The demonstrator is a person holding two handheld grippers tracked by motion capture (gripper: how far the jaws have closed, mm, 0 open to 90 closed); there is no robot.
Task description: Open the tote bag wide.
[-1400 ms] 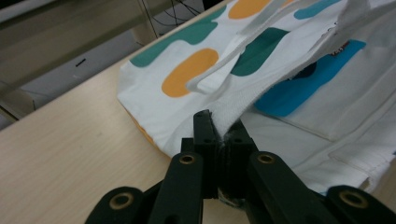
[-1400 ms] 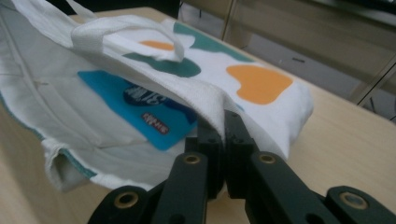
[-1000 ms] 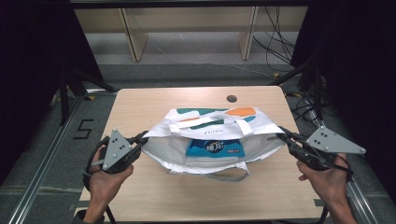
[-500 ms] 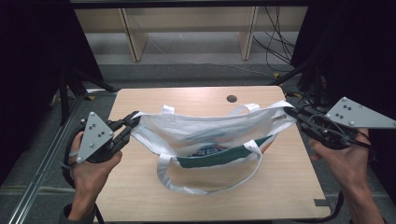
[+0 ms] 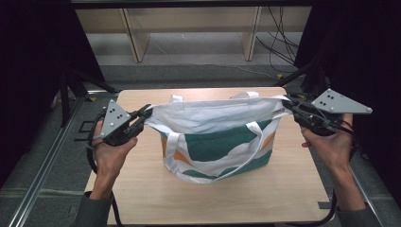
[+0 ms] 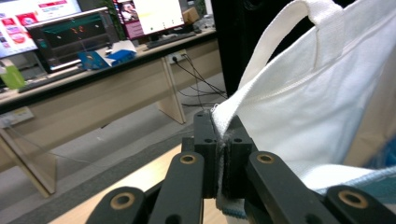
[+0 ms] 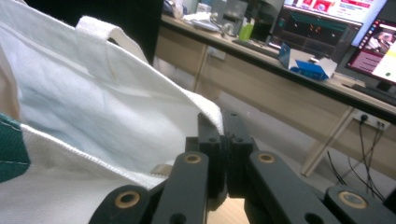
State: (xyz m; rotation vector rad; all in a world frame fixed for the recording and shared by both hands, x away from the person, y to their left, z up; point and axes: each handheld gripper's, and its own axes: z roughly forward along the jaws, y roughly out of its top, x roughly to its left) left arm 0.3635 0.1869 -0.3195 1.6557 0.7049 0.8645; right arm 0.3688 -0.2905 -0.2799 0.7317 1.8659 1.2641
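Standing up on the wooden table (image 5: 142,189) is a big white tote bag (image 5: 215,130) with green and orange shapes on its front. The bag hangs stretched between the two grippers, with its mouth pulled open wide and its bottom resting on the table top. The table is the biggest thing, and it lies below both grippers.

Next comes the bag. One top corner of it sits in the left gripper (image 5: 144,113) and the other top corner sits in the right gripper (image 5: 289,105). A long white strap (image 5: 253,151) loops down the front of the bag, between the two grippers and lower than both. Another strap (image 5: 246,94) pokes up at the back edge, on the far side of the bag from the person.

Then come the hands. The person's left hand (image 5: 111,153) holds the left gripper from below, and the right hand (image 5: 331,146) holds the right gripper the same way.

Last are the jaws. In the left gripper view, the left gripper (image 6: 223,149) has its black jaws pressed tight together on the white cloth edge of the bag (image 6: 327,102), which spreads away up and to one side of it. In the right gripper view, the right gripper (image 7: 224,140) has its jaws squeezed tight on the bag's hem (image 7: 205,105) too, with the cloth running off to the other side.
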